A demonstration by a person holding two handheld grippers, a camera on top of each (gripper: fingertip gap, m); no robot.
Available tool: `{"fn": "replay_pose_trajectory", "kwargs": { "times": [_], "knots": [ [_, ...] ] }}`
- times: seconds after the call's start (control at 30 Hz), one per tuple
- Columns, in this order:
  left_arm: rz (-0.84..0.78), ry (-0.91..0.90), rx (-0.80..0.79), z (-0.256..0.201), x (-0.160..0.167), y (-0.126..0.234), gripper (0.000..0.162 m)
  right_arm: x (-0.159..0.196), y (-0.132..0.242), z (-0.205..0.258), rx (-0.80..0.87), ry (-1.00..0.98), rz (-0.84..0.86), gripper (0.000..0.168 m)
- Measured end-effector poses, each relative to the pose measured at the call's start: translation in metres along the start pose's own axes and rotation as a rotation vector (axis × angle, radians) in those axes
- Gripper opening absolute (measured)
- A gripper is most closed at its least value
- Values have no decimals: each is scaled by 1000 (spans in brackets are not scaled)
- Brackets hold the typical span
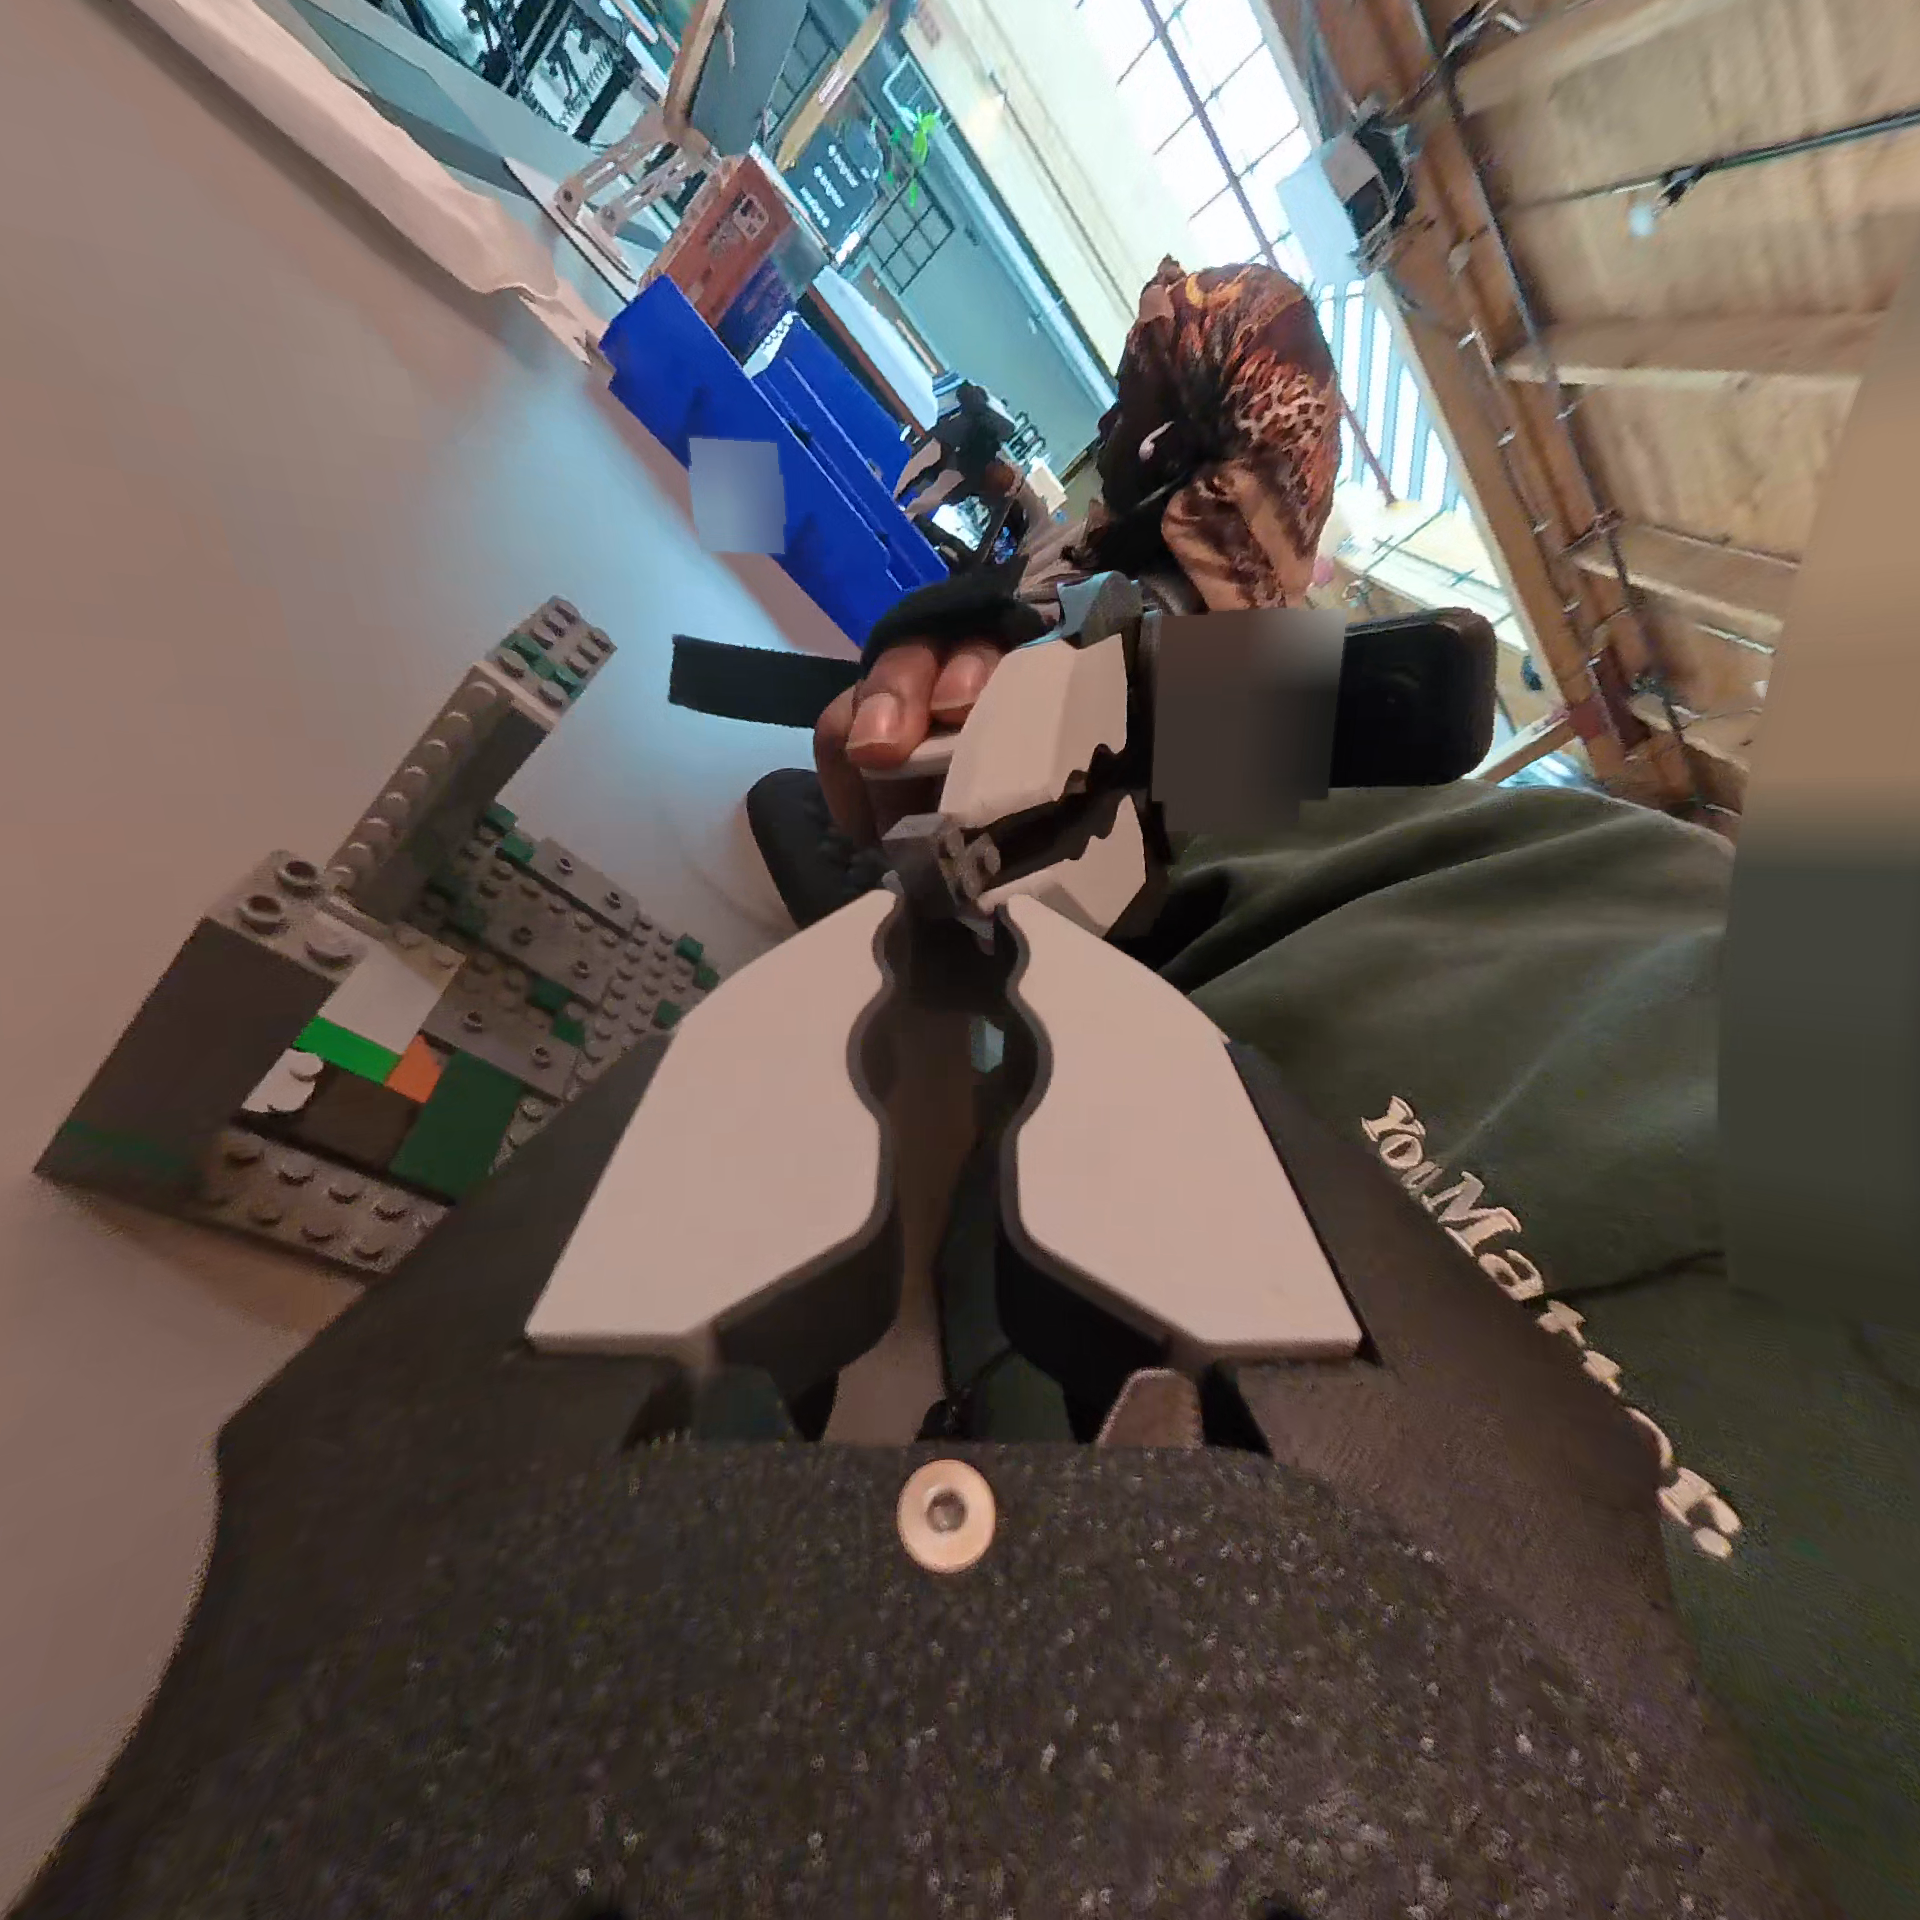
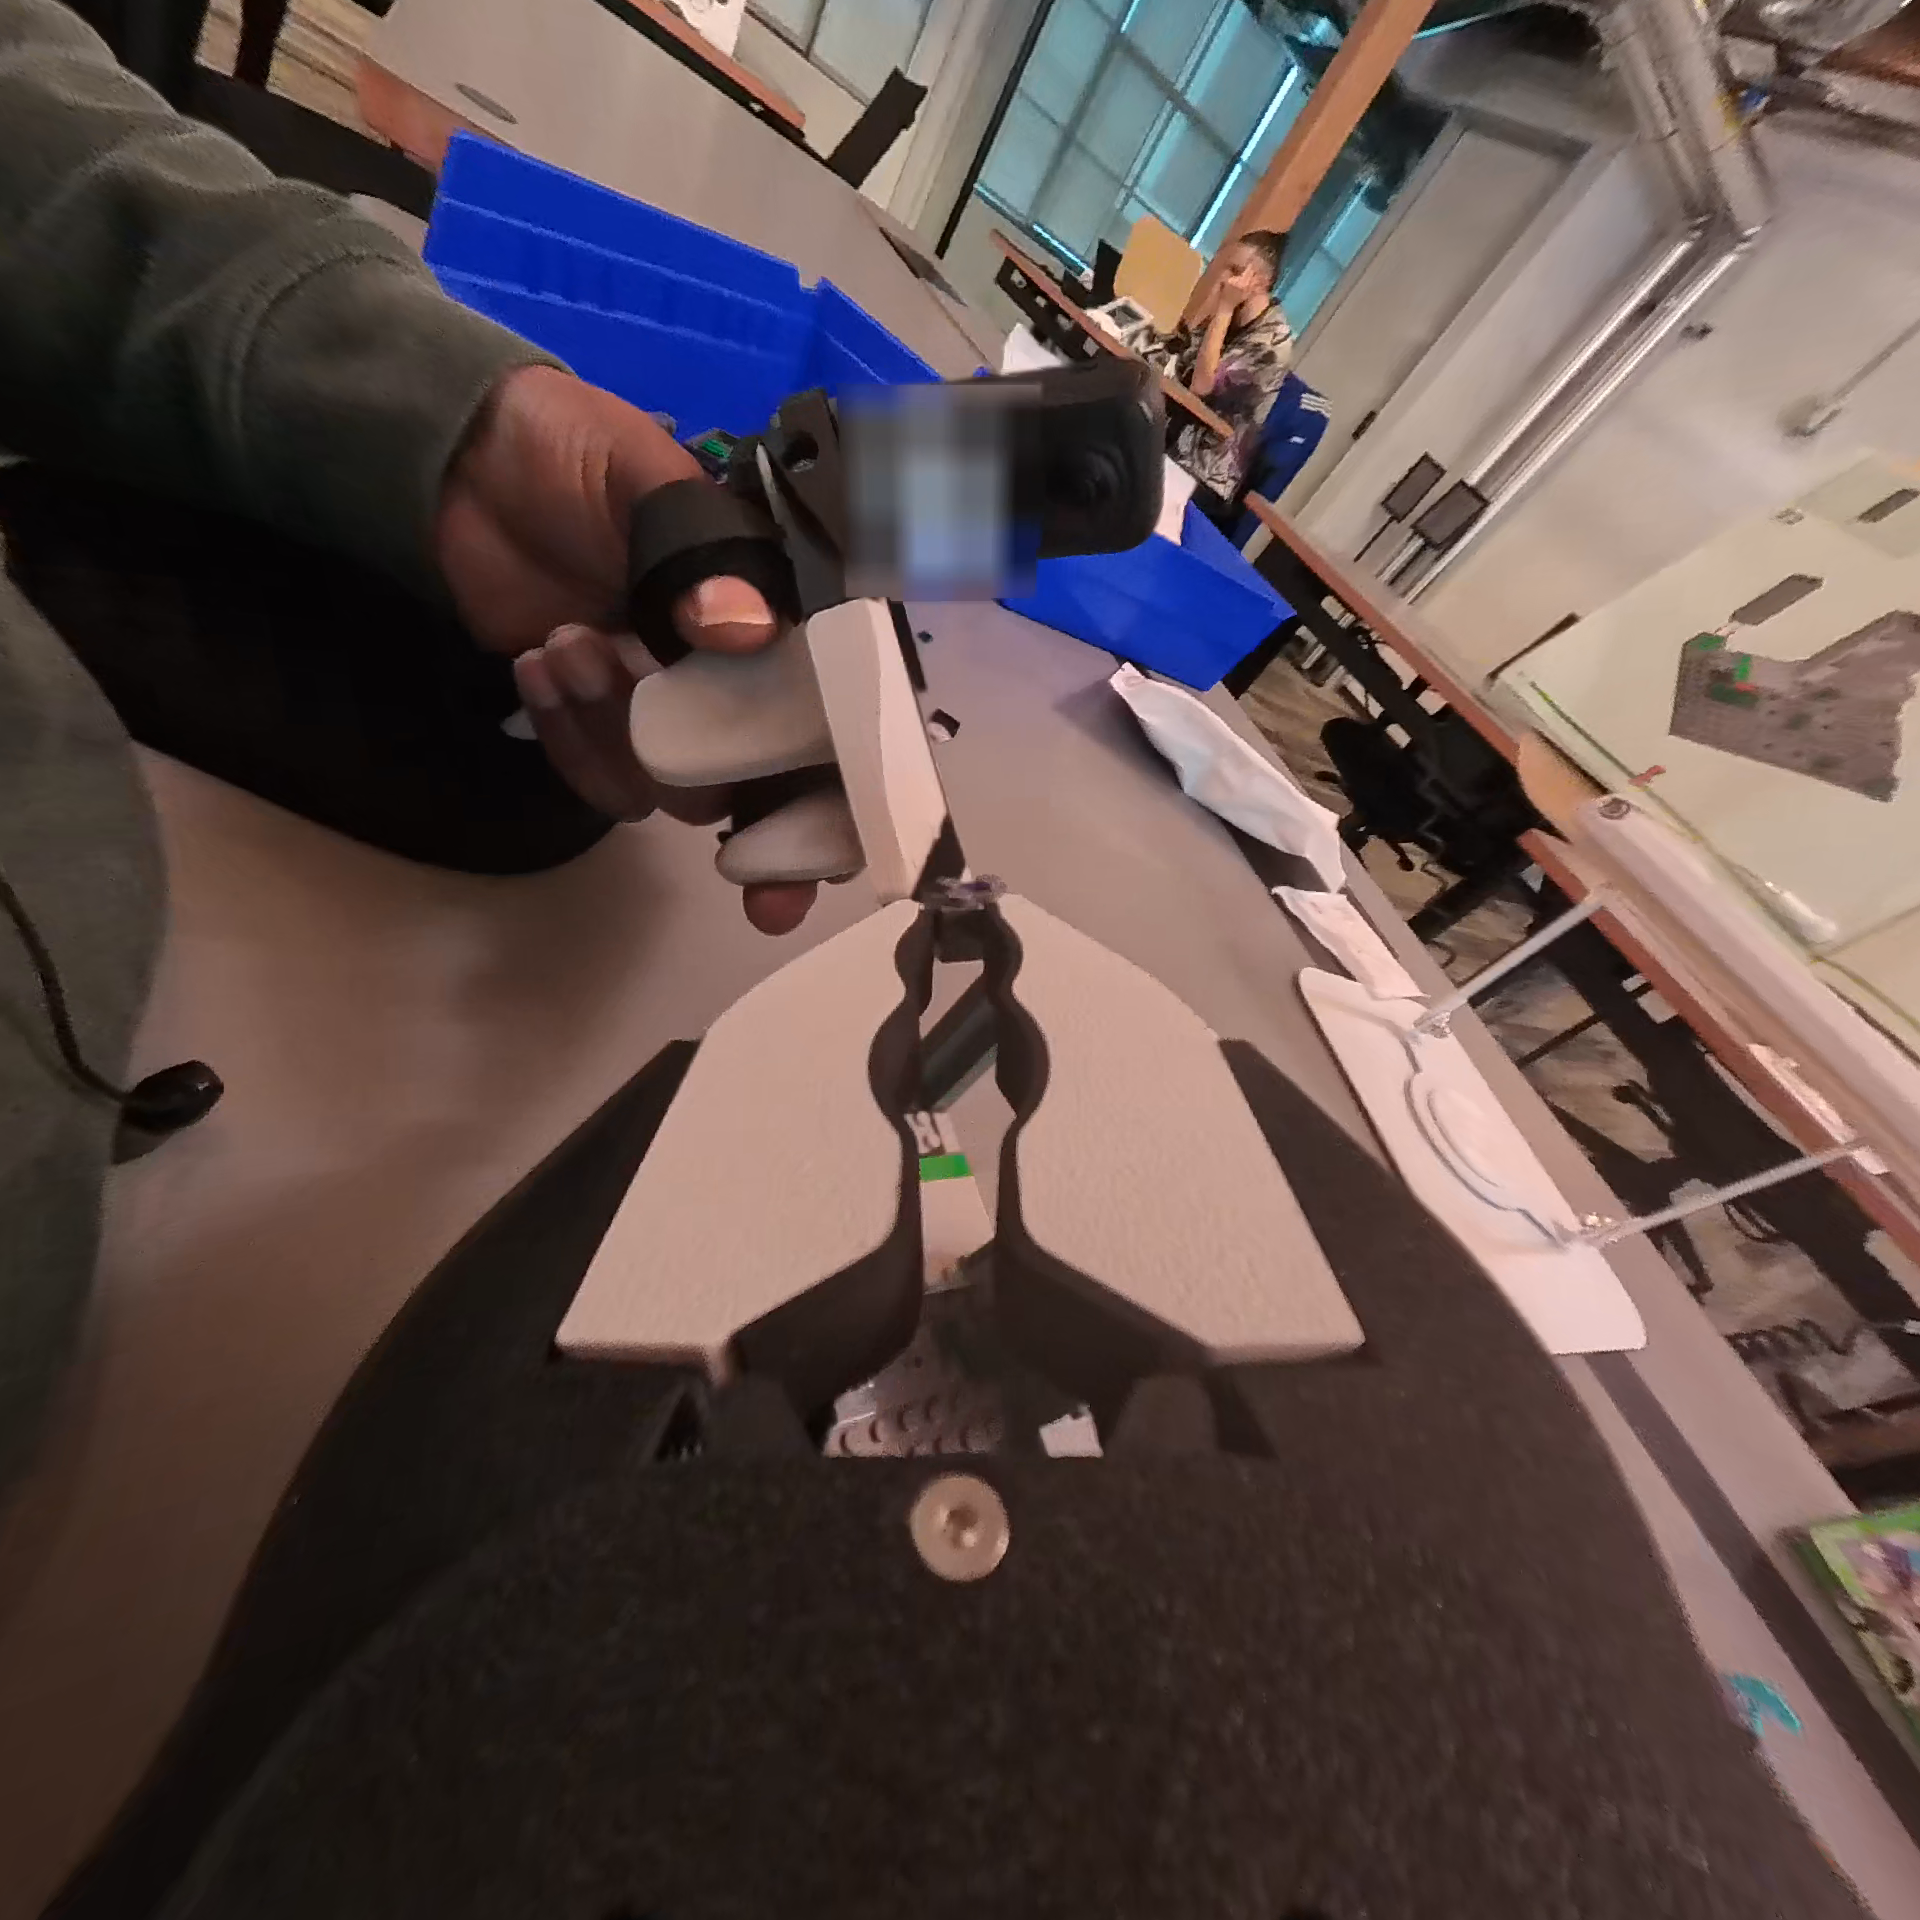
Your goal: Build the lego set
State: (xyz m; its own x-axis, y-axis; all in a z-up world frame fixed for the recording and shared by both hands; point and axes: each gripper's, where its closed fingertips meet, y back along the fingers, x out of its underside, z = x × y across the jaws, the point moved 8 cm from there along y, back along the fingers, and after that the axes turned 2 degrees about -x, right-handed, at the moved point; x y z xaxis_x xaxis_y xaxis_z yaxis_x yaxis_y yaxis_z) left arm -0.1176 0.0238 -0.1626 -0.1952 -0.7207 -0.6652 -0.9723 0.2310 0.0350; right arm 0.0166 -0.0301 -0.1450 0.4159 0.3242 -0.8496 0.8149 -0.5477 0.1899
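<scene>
A grey Lego build (image 1: pixel 416 987) with green, white and orange bricks stands on the pale table (image 1: pixel 208 520) to the left of my left gripper (image 1: pixel 948 914). That gripper is shut on a small dark grey Lego piece (image 1: pixel 940 878), held above the table. My right gripper (image 2: pixel 958 914) meets it tip to tip and is shut on a small piece (image 2: pixel 961 891) at the same spot. I cannot tell whether this is one piece or two joined. The right gripper shows in the left wrist view (image 1: pixel 971 847), and the left gripper in the right wrist view (image 2: pixel 935 883). Part of the build (image 2: pixel 945 1169) shows between the right fingers.
Blue bins (image 1: pixel 769 436) (image 2: pixel 623 281) stand at the far side of the table. A white bag (image 2: pixel 1226 769), a white tray (image 2: pixel 1475 1164) and a green booklet (image 2: pixel 1870 1600) lie to the right. A person's green sleeve (image 1: pixel 1455 987) is close by. Another person (image 2: pixel 1236 343) sits at a far table. Left and right tips are no more than a few centimetres apart.
</scene>
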Motion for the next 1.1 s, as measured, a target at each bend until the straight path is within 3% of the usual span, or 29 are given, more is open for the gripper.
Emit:
{"fn": "replay_pose_trajectory", "kwargs": {
  "times": [0.3,0.43,0.6,0.73,1.1],
  "knots": [
    [17,36,11,2,4,6,10,1,-2,5,-59,-34,-18,7],
    [-42,78,63,1,3,7,16,0,-3,4,-57,-37,-35,7],
    [-79,118,97,3,6,4,13,0,-4,6,-49,-21,-50,7],
    [-27,101,81,3,7,6,12,1,-4,7,-86,-23,-38,7],
    [410,-57,38,-6,8,1,12,-9,-12,-21,-720,-19,98,15]
  ]
}}
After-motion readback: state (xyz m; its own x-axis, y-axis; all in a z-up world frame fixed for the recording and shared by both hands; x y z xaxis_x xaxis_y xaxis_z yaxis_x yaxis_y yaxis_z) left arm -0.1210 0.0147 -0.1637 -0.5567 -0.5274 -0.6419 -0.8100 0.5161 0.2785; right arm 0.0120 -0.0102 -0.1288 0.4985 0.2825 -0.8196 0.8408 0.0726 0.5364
